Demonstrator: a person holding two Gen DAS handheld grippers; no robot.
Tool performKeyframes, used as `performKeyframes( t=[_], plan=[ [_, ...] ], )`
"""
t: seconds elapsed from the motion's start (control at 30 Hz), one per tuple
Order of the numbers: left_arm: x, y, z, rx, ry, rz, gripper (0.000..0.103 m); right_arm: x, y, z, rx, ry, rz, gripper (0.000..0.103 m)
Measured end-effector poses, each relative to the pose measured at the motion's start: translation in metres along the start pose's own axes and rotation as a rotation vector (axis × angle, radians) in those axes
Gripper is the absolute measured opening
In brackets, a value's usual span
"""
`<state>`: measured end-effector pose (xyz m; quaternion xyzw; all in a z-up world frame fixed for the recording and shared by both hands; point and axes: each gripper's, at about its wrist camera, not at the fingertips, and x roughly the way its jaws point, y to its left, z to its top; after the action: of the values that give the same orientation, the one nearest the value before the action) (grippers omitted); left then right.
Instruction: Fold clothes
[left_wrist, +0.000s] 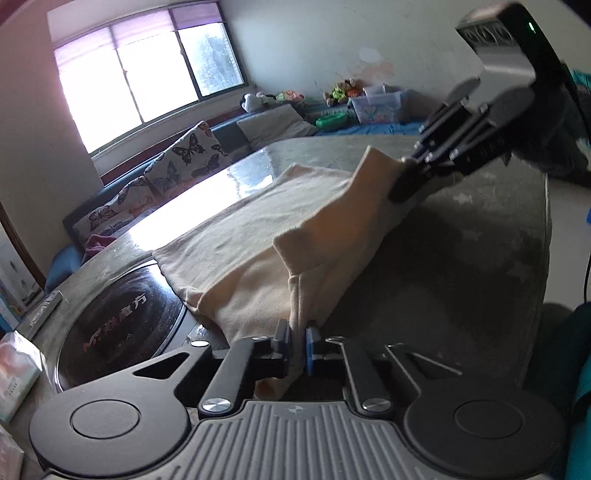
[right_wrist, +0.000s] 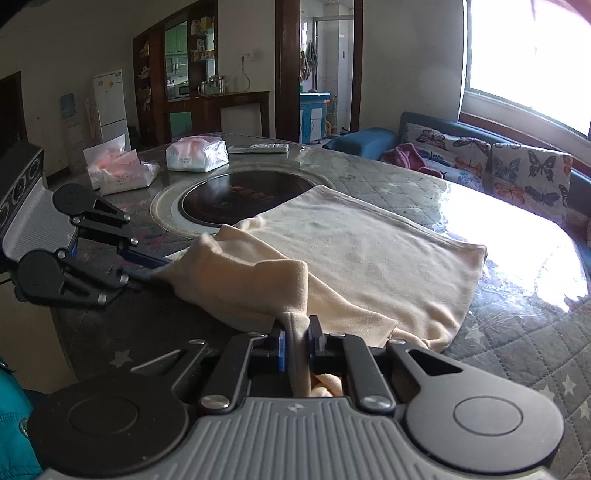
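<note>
A cream garment (left_wrist: 258, 229) lies on the round table, also in the right wrist view (right_wrist: 362, 251). My left gripper (left_wrist: 297, 341) is shut on one near corner of it and lifts that edge off the table. It shows at the left of the right wrist view (right_wrist: 159, 267). My right gripper (right_wrist: 297, 338) is shut on the other near corner, and shows at the upper right of the left wrist view (left_wrist: 406, 173). The near edge hangs raised between both grippers; the rest lies flat.
A round table (right_wrist: 498, 332) with a quilted star cover holds a black induction hob (right_wrist: 229, 199), tissue packs (right_wrist: 195, 153) and a remote (right_wrist: 258, 148). A butterfly-cushion sofa (right_wrist: 517, 170) stands under the window beyond it. A teal garment (right_wrist: 14, 424) is at the near left.
</note>
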<state>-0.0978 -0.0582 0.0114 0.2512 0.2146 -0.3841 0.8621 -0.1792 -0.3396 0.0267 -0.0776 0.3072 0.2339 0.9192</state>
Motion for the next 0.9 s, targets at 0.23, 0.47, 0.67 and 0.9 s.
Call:
performKeyframes(
  t=[0.23,0.47,0.67,0.9],
  plan=[
    [-0.039,0.000,0.015,-0.068,-0.062,-0.033,0.005,-0.036,0.013,0.001,-0.039,-0.064,0.002,0.009],
    [-0.088,-0.013,0.026,-0.101,-0.103,-0.098,0.005,-0.092,0.033,-0.002,-0.066,-0.074,0.028,0.009],
    [-0.074,0.001,0.040,-0.138,-0.114,-0.091,0.005,-0.098,0.030,0.005,-0.043,-0.062,0.019,0.008],
    [-0.015,0.035,0.066,-0.152,-0.089,-0.050,0.005,-0.072,-0.008,0.037,-0.010,-0.077,-0.007,0.005]
  ],
)
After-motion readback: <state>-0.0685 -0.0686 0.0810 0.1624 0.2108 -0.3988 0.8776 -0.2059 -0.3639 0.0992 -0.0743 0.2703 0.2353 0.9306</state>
